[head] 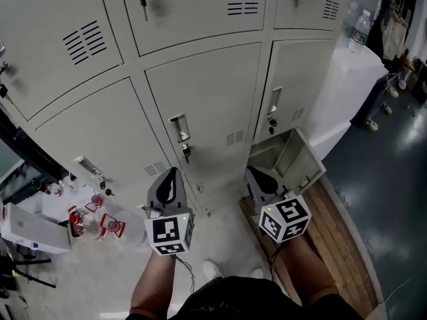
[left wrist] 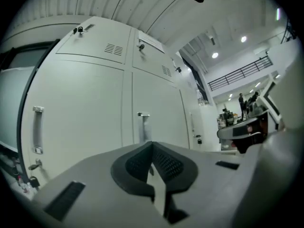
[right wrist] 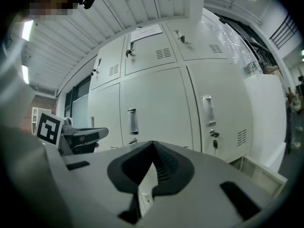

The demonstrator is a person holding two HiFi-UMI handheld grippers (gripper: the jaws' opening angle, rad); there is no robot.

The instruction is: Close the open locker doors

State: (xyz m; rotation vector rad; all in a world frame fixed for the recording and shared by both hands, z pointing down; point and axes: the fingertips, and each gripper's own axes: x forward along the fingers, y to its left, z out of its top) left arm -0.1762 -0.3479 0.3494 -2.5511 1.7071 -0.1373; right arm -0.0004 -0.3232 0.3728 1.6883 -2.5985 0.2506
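A wall of pale grey lockers (head: 200, 92) stands in front of me. In the bottom row on the right, one locker door (head: 305, 160) hangs open, swung out to the right, and its bare inside (head: 270, 153) shows. The other doors in view are closed. My left gripper (head: 173, 172) is shut and empty, pointing level at the closed bottom middle door (left wrist: 156, 103). My right gripper (head: 253, 173) is also shut and empty, just left of the open compartment. In the right gripper view the jaws (right wrist: 153, 144) meet, and the open locker's edge (right wrist: 261, 167) lies at the lower right.
Water bottles with red labels (head: 93, 222) and a white box (head: 30, 229) lie on the floor at the left. A white cabinet (head: 353, 85) with a bottle on top stands right of the lockers. Wooden boards (head: 340, 245) cover the floor by the open door.
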